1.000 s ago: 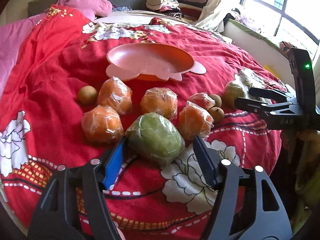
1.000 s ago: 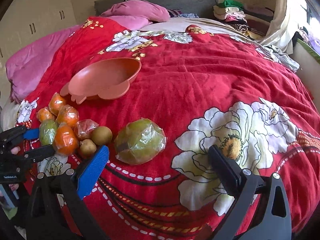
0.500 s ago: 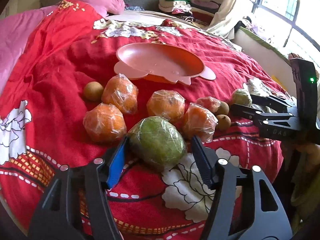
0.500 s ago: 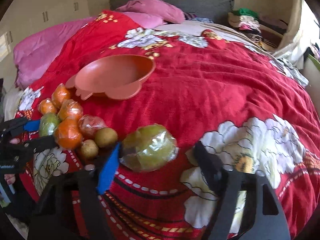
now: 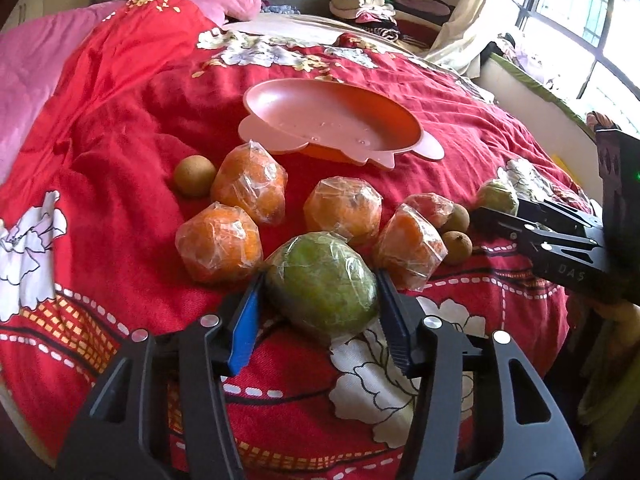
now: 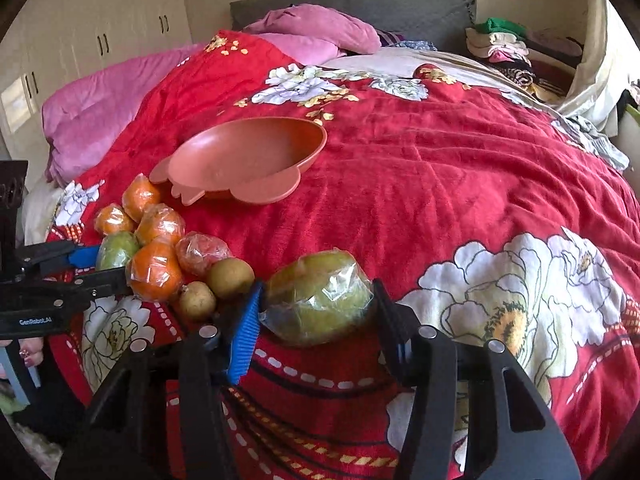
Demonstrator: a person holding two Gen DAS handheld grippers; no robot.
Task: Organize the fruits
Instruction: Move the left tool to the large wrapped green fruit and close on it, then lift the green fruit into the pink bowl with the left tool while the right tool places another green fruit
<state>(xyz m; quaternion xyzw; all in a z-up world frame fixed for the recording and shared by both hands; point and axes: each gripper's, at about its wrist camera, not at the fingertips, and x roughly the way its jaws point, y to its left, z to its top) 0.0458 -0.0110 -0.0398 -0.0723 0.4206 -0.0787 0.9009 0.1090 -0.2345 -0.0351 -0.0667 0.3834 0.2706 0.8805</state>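
Note:
Wrapped fruit lies on a red flowered blanket in front of an orange-pink bowl, which is empty. My left gripper is shut on a wrapped green fruit resting on the blanket. Several wrapped oranges and small brown fruits lie around it. My right gripper is shut on a second wrapped green-yellow fruit, right of the pile. The right gripper also shows in the left wrist view, and the left one in the right wrist view.
The bowl also shows in the right wrist view, behind the pile. Pink bedding and folded clothes lie at the bed's far end. The blanket's front edge drops off just below both grippers.
Both grippers moved forward and closed their fingers onto the two green fruits; one second ago both were open and short of them.

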